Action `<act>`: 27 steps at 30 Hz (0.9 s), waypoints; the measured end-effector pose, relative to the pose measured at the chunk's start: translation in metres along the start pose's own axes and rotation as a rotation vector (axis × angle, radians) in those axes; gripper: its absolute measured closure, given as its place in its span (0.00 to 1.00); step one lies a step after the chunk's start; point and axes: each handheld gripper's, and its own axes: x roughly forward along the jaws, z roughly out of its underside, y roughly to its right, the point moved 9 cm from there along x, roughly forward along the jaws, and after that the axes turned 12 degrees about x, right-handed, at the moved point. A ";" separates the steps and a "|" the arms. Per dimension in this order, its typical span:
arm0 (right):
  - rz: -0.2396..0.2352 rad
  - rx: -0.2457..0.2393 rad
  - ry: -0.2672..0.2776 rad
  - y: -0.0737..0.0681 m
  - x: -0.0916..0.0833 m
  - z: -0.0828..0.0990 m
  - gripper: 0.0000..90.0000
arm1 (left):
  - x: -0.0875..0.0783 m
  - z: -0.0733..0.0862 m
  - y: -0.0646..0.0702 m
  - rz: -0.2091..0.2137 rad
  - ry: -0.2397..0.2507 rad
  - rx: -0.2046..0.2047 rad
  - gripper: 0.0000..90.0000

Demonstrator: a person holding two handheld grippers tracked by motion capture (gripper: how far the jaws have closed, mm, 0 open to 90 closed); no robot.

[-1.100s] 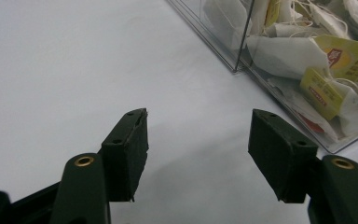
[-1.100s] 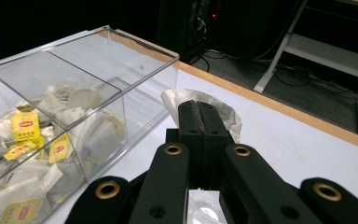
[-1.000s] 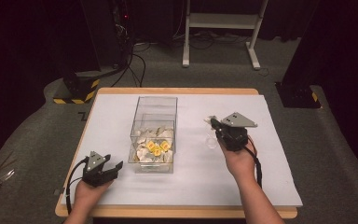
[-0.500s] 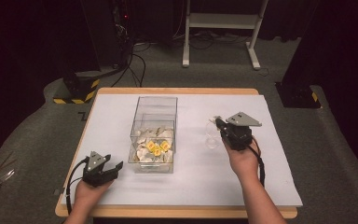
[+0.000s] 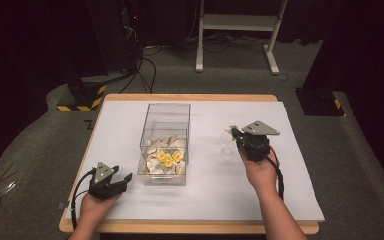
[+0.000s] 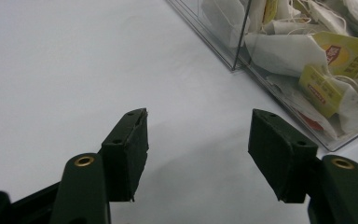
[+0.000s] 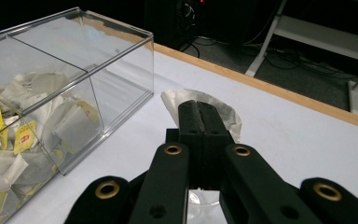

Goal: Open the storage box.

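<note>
Right of the clear box (image 5: 165,142), toward the tabletop's (image 5: 300,200) right edge, our right gripper (image 5: 236,133) has its jaws clamped together on a tea bag (image 7: 205,108), held over a small clear cup (image 5: 227,151). Since a second ago it has drifted slightly nearer us, so lowering seems next. Our left gripper (image 6: 198,156) rests jaws apart, empty, near the front-left corner; the right gripper view alone reveals the bag.

We count two tools (image 5: 125,178) (image 5: 233,131), one clear box (image 5: 165,142) on one desk (image 5: 300,200), one cup (image 5: 226,151), and many teabags (image 5: 166,159).
</note>
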 end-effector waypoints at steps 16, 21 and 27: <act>-0.010 0.017 -0.037 0.000 0.012 0.014 1.00 | 0.000 0.000 0.000 -0.001 0.003 0.003 0.42; -0.010 0.032 -0.053 0.002 0.015 0.020 1.00 | 0.000 0.000 0.000 0.002 0.000 0.002 0.42; -0.009 0.042 -0.060 0.004 0.018 0.025 1.00 | 0.000 0.000 0.000 0.003 0.000 0.004 0.42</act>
